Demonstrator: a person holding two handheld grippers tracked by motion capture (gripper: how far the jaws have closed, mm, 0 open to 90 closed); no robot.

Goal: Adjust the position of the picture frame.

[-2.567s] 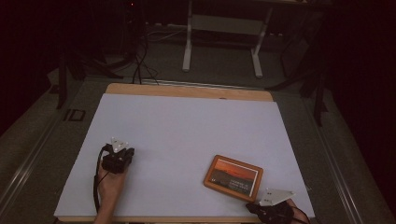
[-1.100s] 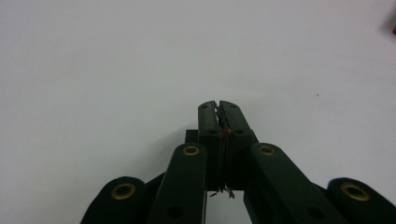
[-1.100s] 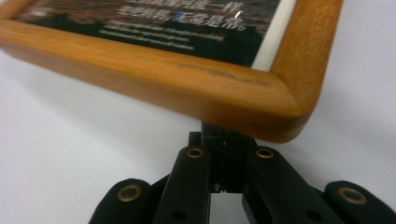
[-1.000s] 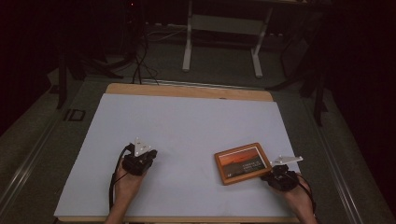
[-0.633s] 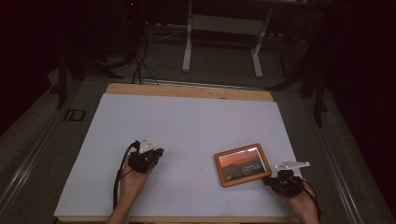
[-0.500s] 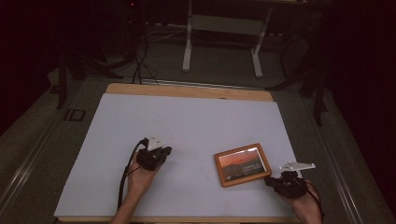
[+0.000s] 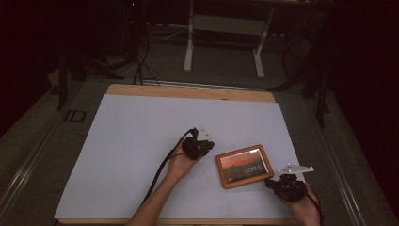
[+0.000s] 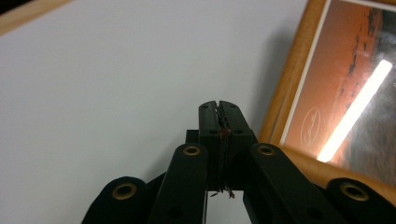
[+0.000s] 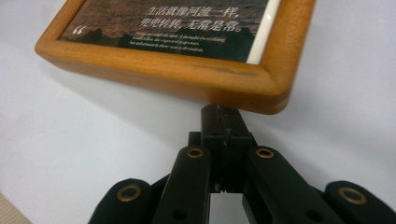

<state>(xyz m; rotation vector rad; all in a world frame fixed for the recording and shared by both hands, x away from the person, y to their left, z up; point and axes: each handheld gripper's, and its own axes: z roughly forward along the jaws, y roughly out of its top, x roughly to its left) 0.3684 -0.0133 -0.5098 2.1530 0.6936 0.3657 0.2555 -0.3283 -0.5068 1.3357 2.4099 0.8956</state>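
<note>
The wooden-framed orange picture (image 7: pixel 243 165) lay flat on the white table (image 7: pixel 131 136); left gripper (image 7: pixel 203 143) and right gripper (image 7: pixel 277 182), both clenched empty, flanked it.

A wooden picture frame (image 7: pixel 244 166) with an orange-brown print lies flat, just beyond the right jaws' tips, perhaps touching, and beside the left jaws.
</note>
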